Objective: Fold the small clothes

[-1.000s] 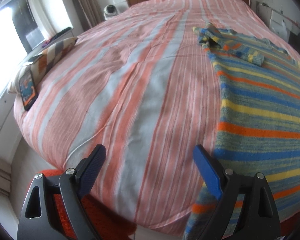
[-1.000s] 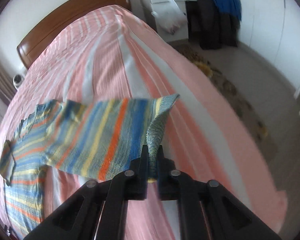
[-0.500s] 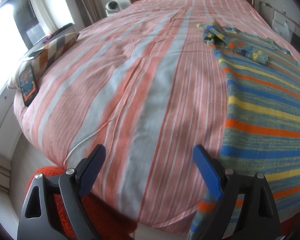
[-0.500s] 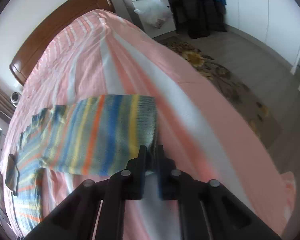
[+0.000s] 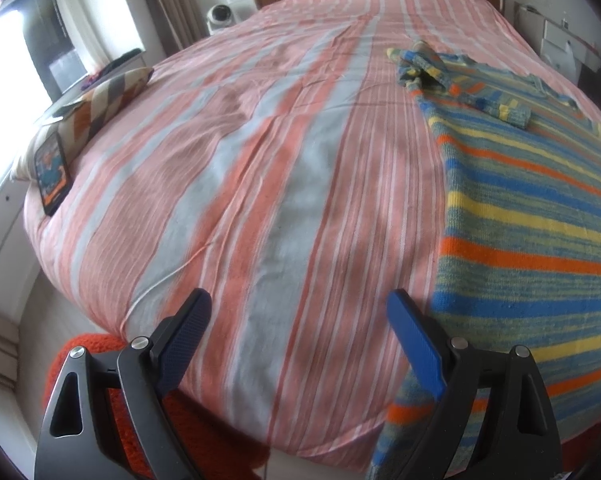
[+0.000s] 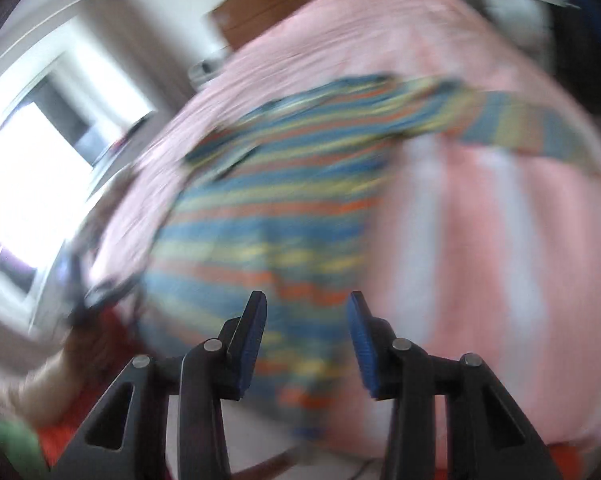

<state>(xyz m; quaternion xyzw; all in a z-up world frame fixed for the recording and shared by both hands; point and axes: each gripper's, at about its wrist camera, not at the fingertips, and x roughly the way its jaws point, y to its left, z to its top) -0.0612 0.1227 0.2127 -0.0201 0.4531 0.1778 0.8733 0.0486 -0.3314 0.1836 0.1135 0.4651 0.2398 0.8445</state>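
Both tools were black plastic frames with triangular cut-outs and round silver rivets at the pivots. The left gripper (image 5: 299, 312) carried dark blue pads, one finely textured, one smooth. The right gripper (image 6: 306, 320) wore ribbed blue pads on slim black fingers (image 6: 252, 332).

**Jaws parting above the striped sweater**

My right gripper (image 6: 306, 340) hangs over the near end of the striped sweater (image 6: 268, 208), its jaws opening with nothing pinched between the blue pads (image 6: 252, 340). The whole view is smeared with blur. The sweater lies spread on the pink striped bedspread (image 6: 480, 240), one sleeve (image 6: 512, 128) stretched out to the right. Beyond it I can make out a wooden headboard (image 6: 284, 8) and, at left, a bright window (image 6: 28, 184).
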